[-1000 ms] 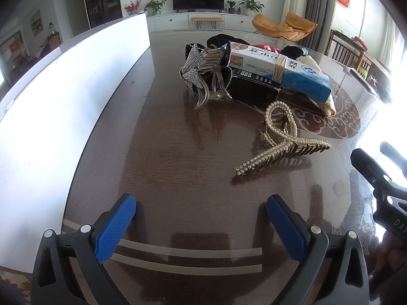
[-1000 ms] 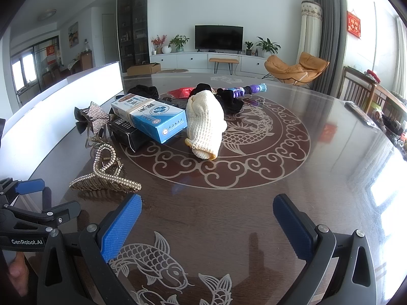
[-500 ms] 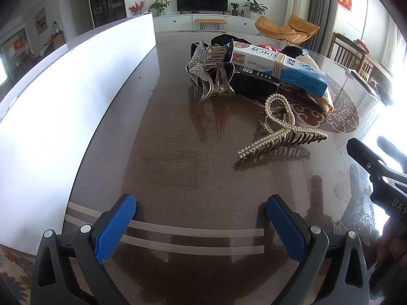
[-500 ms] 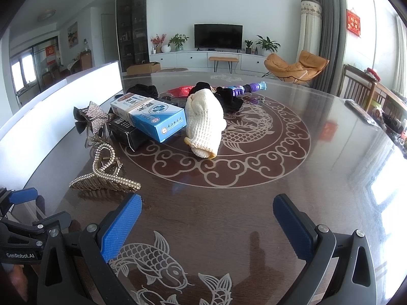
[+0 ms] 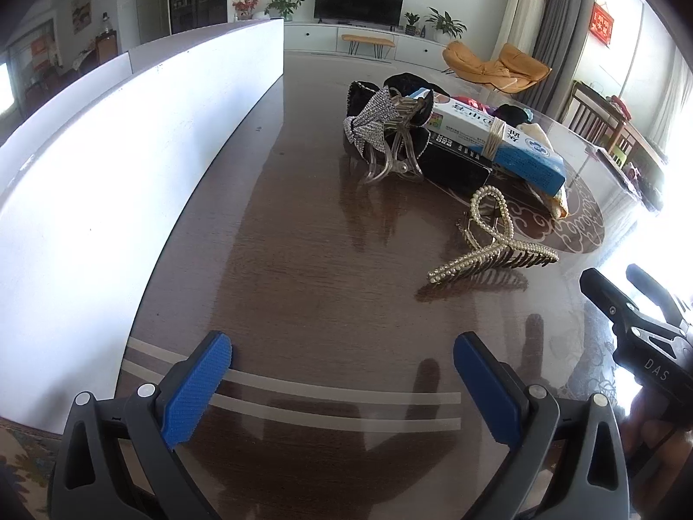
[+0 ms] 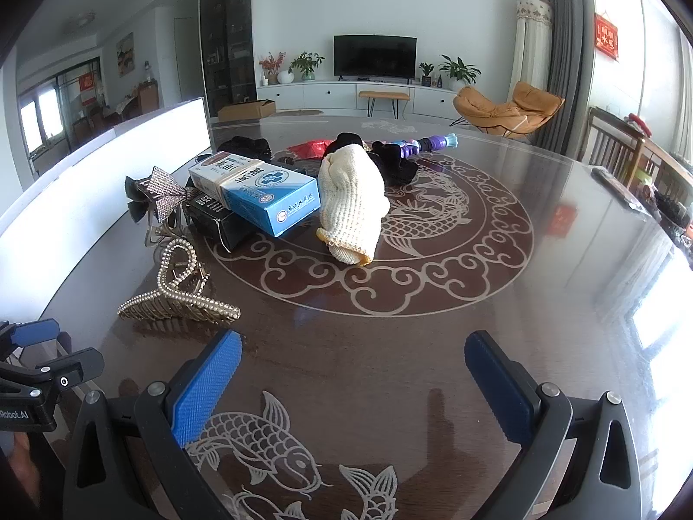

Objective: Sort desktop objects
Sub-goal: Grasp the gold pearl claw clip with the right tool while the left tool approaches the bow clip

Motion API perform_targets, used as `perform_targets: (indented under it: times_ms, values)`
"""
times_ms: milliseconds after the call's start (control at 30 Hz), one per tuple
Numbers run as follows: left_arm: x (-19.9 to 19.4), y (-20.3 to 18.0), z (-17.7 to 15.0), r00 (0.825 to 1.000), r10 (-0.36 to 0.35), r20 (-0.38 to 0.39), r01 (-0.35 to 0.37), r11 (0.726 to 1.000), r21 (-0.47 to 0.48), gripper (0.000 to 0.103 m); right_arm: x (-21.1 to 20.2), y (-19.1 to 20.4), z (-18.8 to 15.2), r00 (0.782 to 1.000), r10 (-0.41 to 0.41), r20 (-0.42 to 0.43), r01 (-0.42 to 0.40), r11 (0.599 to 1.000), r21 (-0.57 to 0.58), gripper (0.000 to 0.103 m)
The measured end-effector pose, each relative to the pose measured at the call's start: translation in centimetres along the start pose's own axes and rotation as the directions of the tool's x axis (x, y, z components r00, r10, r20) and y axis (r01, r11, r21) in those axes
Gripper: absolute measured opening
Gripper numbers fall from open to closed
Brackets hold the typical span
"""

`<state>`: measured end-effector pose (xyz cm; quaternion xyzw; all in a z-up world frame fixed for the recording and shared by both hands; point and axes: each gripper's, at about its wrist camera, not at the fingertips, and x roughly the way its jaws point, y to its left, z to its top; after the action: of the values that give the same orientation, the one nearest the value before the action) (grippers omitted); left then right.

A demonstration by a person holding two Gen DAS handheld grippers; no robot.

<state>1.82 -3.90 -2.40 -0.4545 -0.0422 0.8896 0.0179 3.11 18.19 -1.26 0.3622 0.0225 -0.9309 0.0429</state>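
Note:
A pearl hair claw [image 5: 489,240] [image 6: 179,297] lies on the dark table, nearest both grippers. Behind it a rhinestone bow clip [image 5: 381,130] [image 6: 162,199] leans against a black box [image 5: 454,160] [image 6: 216,216] with a blue and white carton [image 5: 498,138] [image 6: 260,190] on top. A cream knitted glove [image 6: 351,203] lies to the right of the carton. My left gripper [image 5: 342,368] is open and empty, well short of the claw. My right gripper [image 6: 353,372] is open and empty, the claw just ahead to its left.
A long white panel [image 5: 130,138] [image 6: 108,173] runs along the table's left edge. Black cloth, a red packet [image 6: 309,147] and a purple toy [image 6: 426,145] lie behind the glove. Chairs [image 6: 623,151] stand at the far right. The table [image 6: 498,303] has a glossy dragon pattern.
The left gripper has drawn back and swung slightly, so the pile sits farther right in its view. The right gripper has barely moved. Both stay open.

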Motion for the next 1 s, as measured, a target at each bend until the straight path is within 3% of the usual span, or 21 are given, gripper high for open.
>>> perform_targets:
  times_ms: [233, 333, 433, 533, 633, 700, 800, 867, 1000]
  values:
    - [-0.6, 1.7, 0.1, 1.000, 0.012, 0.028, -0.011, 0.999, -0.048, 0.103, 1.9, 0.0, 0.5, 0.987, 0.101, -0.124, -0.103, 0.995, -0.008, 0.103]
    - [-0.6, 1.7, 0.0, 0.999, 0.032, 0.037, -0.031, 0.999, -0.038, 0.103, 2.0, 0.8, 1.6, 0.985, 0.137, -0.108, -0.140, 0.990, -0.021, 0.103]
    - [-0.5, 1.7, 0.1, 0.999, 0.033, 0.037, -0.032, 0.999, -0.035, 0.103, 2.3, 1.5, 3.3, 0.992, 0.111, -0.064, -0.111, 0.994, 0.002, 0.103]
    - [-0.7, 1.9, 0.1, 0.999, 0.023, 0.043, -0.022, 0.999, -0.042, 0.103, 3.9, 1.1, 4.5, 0.995, 0.028, -0.097, -0.022, 0.998, 0.059, 0.103]
    - [-1.0, 2.1, 0.1, 0.998, 0.024, 0.053, -0.021, 0.999, -0.047, 0.103, 5.6, 1.2, 4.7, 0.987, 0.005, -0.160, 0.002, 0.999, 0.042, 0.103]
    - [-1.1, 2.3, 0.1, 0.998, 0.017, 0.055, -0.014, 0.998, -0.054, 0.103, 5.7, 1.8, 4.4, 0.977, 0.055, -0.206, -0.050, 0.998, 0.027, 0.103]
    - [-1.2, 2.3, 0.2, 0.998, 0.014, 0.055, -0.011, 0.998, -0.059, 0.103, 4.5, 3.6, 3.9, 0.968, 0.139, -0.209, -0.150, 0.988, -0.037, 0.102]
    - [-1.3, 2.3, 0.0, 0.998, 0.010, 0.055, -0.007, 0.998, -0.060, 0.103, 3.5, 4.4, 3.8, 0.970, 0.157, -0.186, -0.174, 0.981, -0.082, 0.102]
    - [-1.5, 2.1, 0.1, 0.998, 0.002, 0.066, 0.002, 0.998, -0.060, 0.103, 3.0, 3.8, 4.2, 0.959, 0.225, -0.172, -0.236, 0.971, -0.045, 0.103]
